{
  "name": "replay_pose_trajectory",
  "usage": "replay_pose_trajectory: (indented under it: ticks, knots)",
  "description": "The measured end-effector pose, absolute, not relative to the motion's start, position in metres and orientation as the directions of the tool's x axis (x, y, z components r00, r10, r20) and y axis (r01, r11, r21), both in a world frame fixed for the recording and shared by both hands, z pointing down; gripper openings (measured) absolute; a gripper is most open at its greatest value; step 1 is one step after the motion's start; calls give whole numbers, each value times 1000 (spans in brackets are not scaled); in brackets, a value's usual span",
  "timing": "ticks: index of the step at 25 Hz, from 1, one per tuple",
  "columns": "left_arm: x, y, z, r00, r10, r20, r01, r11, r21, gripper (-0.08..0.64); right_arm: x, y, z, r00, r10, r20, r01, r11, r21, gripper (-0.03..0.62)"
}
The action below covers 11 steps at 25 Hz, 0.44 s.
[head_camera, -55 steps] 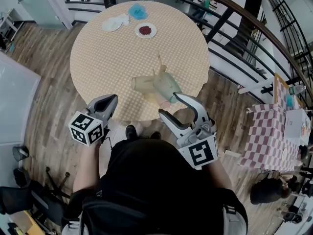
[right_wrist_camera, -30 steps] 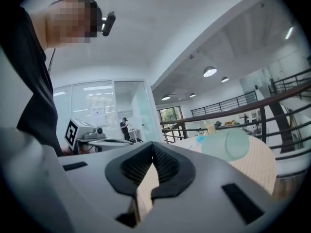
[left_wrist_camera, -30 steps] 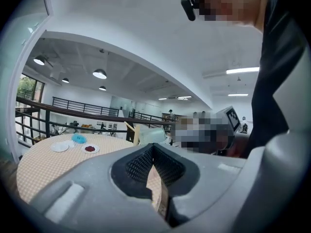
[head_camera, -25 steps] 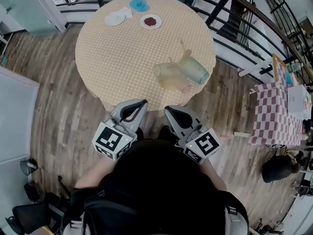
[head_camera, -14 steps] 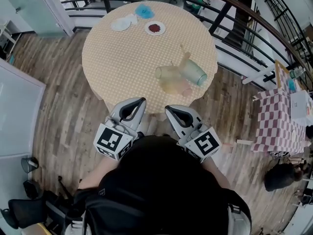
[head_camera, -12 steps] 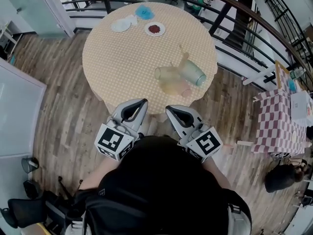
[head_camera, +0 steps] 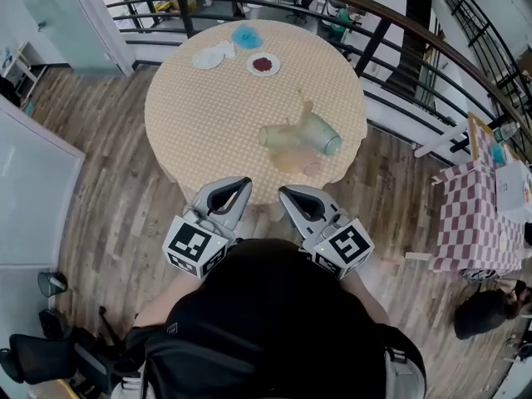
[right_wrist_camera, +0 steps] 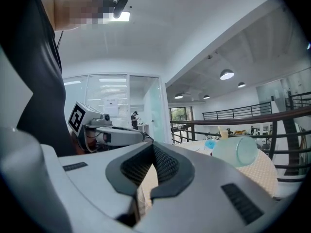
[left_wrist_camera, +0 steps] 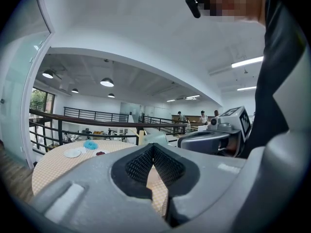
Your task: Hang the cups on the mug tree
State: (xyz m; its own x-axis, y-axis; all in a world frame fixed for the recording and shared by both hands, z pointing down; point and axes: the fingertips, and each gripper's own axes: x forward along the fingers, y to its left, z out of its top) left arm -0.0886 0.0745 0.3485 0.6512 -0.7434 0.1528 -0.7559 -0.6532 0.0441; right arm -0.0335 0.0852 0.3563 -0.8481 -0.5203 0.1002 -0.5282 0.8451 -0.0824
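Seemingly done: cups (head_camera: 318,134) hang on the mug tree (head_camera: 304,106) at the table's (head_camera: 208,98) near-right side.
Left gripper (head_camera: 243,184) and right gripper (head_camera: 284,192), pressed together and empty, sit just short of the table; the cups look light, rigid and slick, so pinch a rim.

A black top (head_camera: 274,314) fills six o'clock; the grey left gripper (head_camera: 235,184) and right gripper (head_camera: 289,193) bear ribbed black pads (left_wrist_camera: 139,166) and black-and-white marker cubes (head_camera: 196,246).

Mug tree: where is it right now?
In the head view, the mug tree stands on the round table's near-right part, cups around it, ahead of the right gripper.
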Motion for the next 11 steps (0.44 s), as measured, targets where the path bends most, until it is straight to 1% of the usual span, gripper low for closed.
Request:
replay_pose_trajectory:
  ticks: [5, 11]
  knots:
    - [-90, 77, 348, 643, -748, 162, -763, -645, 48, 6, -32, 86, 352, -847, -521, 103, -530, 843, -94, 12]
    - [-86, 78, 347, 647, -745, 162, -759, -649, 45, 6, -27, 86, 352, -853, -513, 95, -518, 854, -52, 12]
